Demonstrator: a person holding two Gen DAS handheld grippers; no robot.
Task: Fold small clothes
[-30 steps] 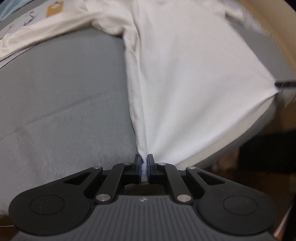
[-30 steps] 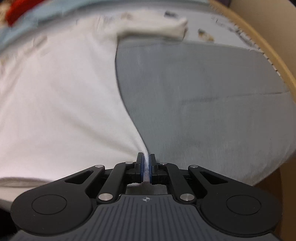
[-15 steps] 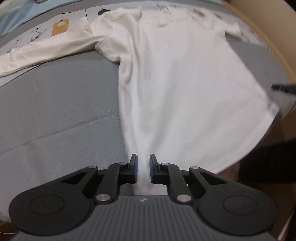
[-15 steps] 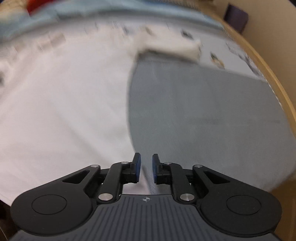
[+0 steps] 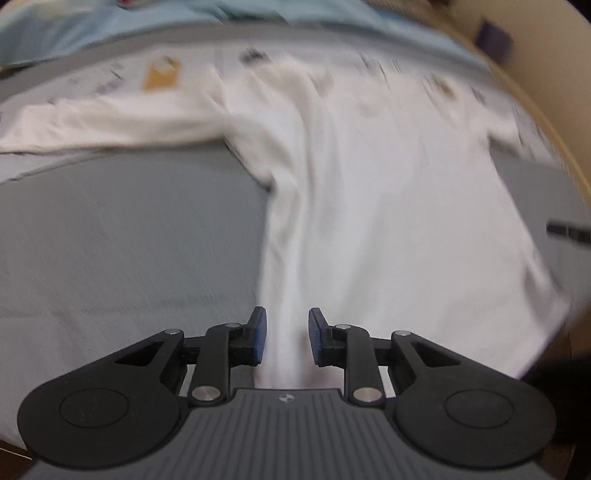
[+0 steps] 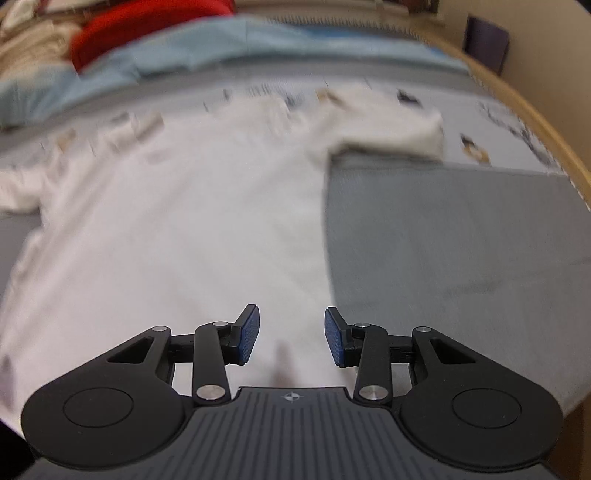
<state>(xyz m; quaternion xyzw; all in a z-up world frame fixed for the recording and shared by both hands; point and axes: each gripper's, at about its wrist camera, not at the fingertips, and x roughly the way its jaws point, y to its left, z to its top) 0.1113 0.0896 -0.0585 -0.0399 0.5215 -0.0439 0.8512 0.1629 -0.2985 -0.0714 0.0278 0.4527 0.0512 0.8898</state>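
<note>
A white long-sleeved shirt [image 5: 388, 206] lies spread flat on a grey bed cover [image 5: 129, 240], collar far, hem near. My left gripper [image 5: 284, 321] hovers above the hem's left corner, its jaws opening, with only the cloth below seen through the gap and nothing pressed between the pads. In the right wrist view the same shirt [image 6: 177, 229] fills the left half. My right gripper [image 6: 291, 321] hangs over the hem's right corner, jaws opening wider, nothing gripped. The right sleeve [image 6: 399, 129] lies folded short; the left sleeve [image 5: 110, 122] stretches out leftward.
A light blue blanket [image 6: 166, 62] and a red garment [image 6: 140, 29] lie at the far end of the bed. A patterned sheet [image 6: 498, 140] borders the grey cover [image 6: 461, 258]. A curved wooden bed edge [image 6: 546, 129] runs along the right. The other gripper's tip [image 5: 569, 230] shows at the left wrist view's right edge.
Both grippers have let go of the shirt's hem corners and opened. Both have lifted and tilted up, so more of the bed's far end shows. The shirt now lies flat.
</note>
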